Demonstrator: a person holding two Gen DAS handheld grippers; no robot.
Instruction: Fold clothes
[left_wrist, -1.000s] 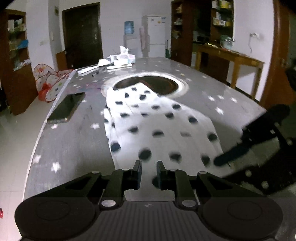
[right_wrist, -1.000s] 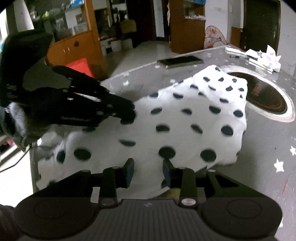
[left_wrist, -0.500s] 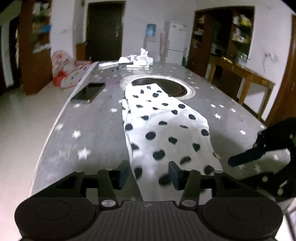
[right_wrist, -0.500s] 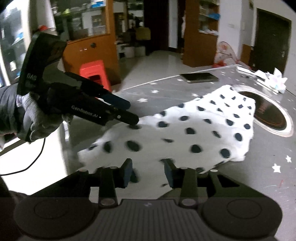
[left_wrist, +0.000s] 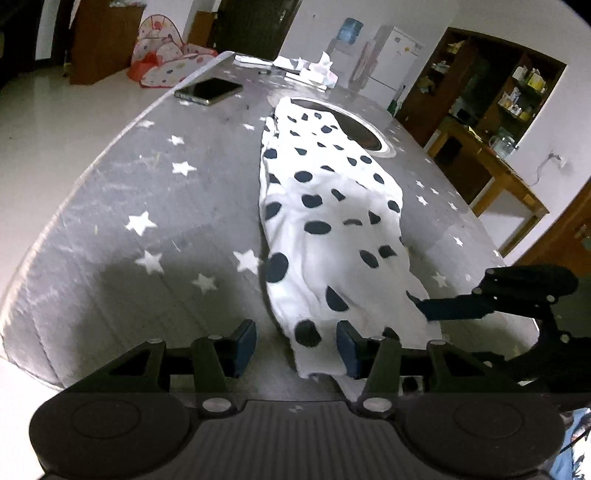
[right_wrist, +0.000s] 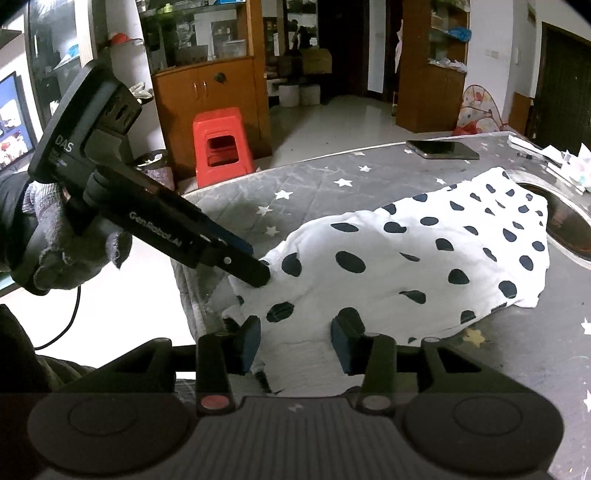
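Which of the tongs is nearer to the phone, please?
Left. The left tongs sit on the phone's side of the dotted garment; the right tongs are across it.

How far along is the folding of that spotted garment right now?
Done: the polka-dot garment lies as a doubled-over strip on the table, its far end over the round inset. In hand: the left hand-held gripper and the right hand-held gripper are both open at its near end, gripping nothing. Left: grasp that near edge and fold it across; no compact fold shows yet.

Both tools' jaws wider apart
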